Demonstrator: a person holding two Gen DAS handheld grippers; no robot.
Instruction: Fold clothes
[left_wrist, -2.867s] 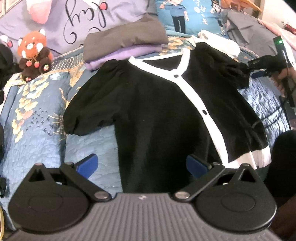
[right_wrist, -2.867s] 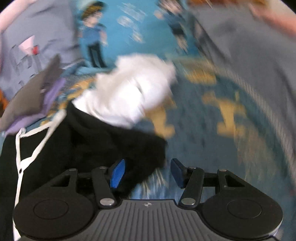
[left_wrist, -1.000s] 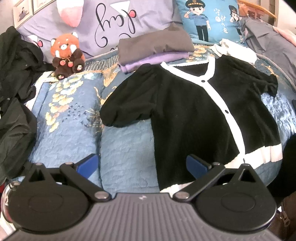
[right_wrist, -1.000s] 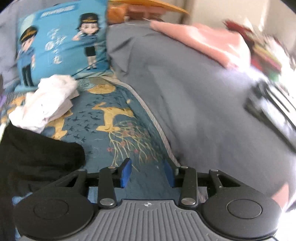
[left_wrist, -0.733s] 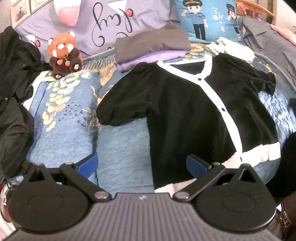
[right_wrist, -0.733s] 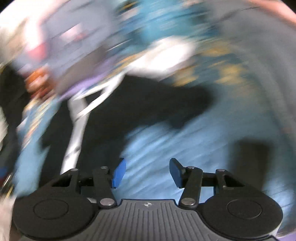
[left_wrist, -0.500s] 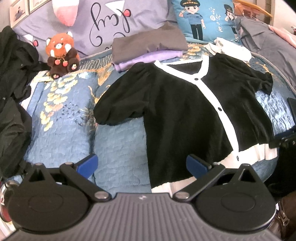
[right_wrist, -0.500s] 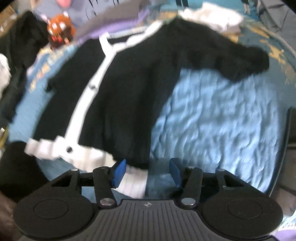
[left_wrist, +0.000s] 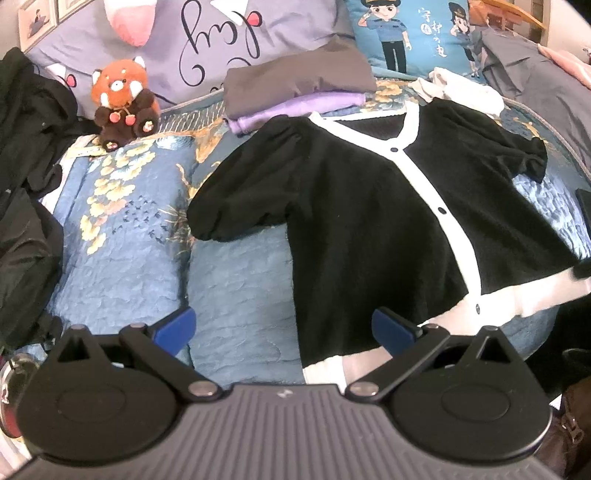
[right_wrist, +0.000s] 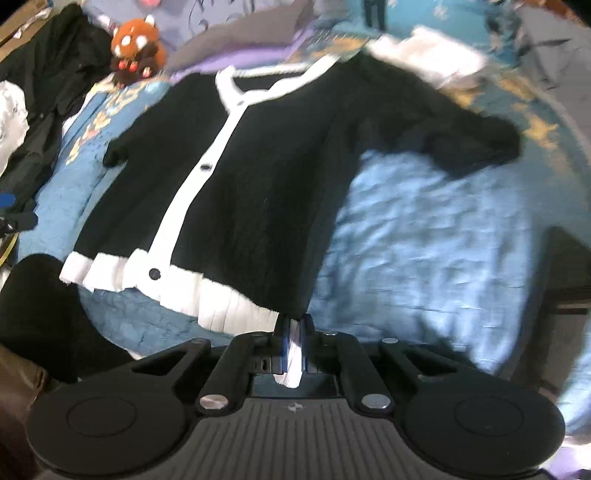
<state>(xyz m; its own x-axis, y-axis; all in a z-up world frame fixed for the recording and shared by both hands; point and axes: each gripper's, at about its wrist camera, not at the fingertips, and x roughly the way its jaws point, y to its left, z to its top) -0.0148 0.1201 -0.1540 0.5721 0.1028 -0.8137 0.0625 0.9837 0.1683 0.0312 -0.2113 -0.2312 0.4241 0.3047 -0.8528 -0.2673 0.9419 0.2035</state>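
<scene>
A black cardigan (left_wrist: 369, 206) with white trim and short puffed sleeves lies spread on the blue quilt (left_wrist: 133, 229). My left gripper (left_wrist: 284, 328) hovers open above the cardigan's near left hem corner, holding nothing. In the right wrist view the same cardigan (right_wrist: 258, 155) stretches away from me, and my right gripper (right_wrist: 293, 328) is shut on the white hem band (right_wrist: 236, 302) at its near right corner. The hem is lifted and pleated there.
Folded grey and purple clothes (left_wrist: 295, 85) lie stacked behind the collar. A red panda plush (left_wrist: 123, 101) sits at the back left. Dark garments (left_wrist: 26, 184) are piled at the left. A white garment (left_wrist: 465, 92) and pillows lie at the back.
My right gripper swung from the right sleeve down to the hem's right corner and shut on the white band. The left gripper stayed open and drew back slightly toward the hem.
</scene>
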